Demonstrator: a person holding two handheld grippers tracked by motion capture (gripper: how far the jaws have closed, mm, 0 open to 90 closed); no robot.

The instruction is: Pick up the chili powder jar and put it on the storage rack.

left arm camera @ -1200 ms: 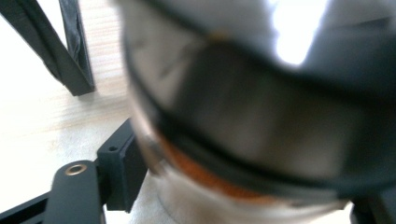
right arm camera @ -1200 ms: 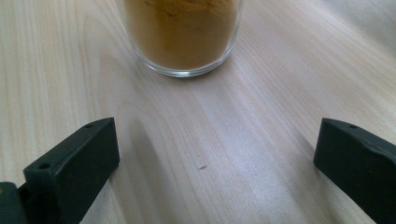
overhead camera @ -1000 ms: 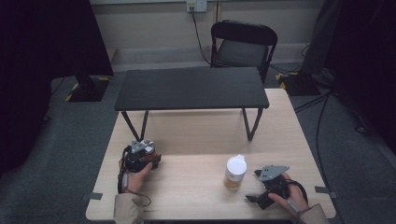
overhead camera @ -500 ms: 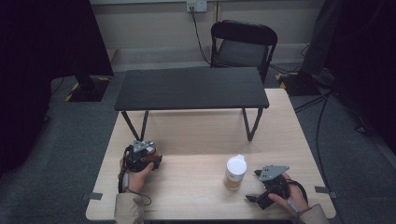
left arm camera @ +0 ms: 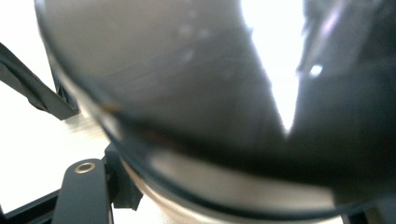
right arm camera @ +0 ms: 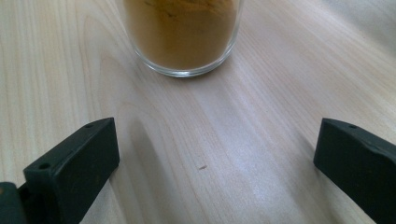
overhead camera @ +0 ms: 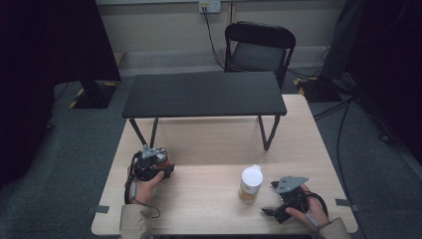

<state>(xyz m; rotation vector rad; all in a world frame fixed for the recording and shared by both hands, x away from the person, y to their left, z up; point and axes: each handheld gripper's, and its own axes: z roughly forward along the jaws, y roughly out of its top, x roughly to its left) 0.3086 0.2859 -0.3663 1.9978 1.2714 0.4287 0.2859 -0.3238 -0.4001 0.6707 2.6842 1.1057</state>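
Desk [overhead camera: 209, 149]: pale wood, fine straight grain. Jar [overhead camera: 250, 184] on the desk: clear glass, white lid, ochre-brown powder seen inside. Small bench [overhead camera: 204, 93] at the desk's far half: matte black top, black legs. Chair [overhead camera: 259, 47] beyond the desk: black. Floor around the desk: grey carpet. Right gripper [right arm camera: 215, 168]: black jaws, grey top plate. Left gripper [overhead camera: 149, 167]: black body, dark round object gripped.

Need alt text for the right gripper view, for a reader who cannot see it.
A glass jar of orange-brown powder stands on a pale wooden table, just ahead of the right gripper. Its two black jaws stand wide apart with nothing between them.
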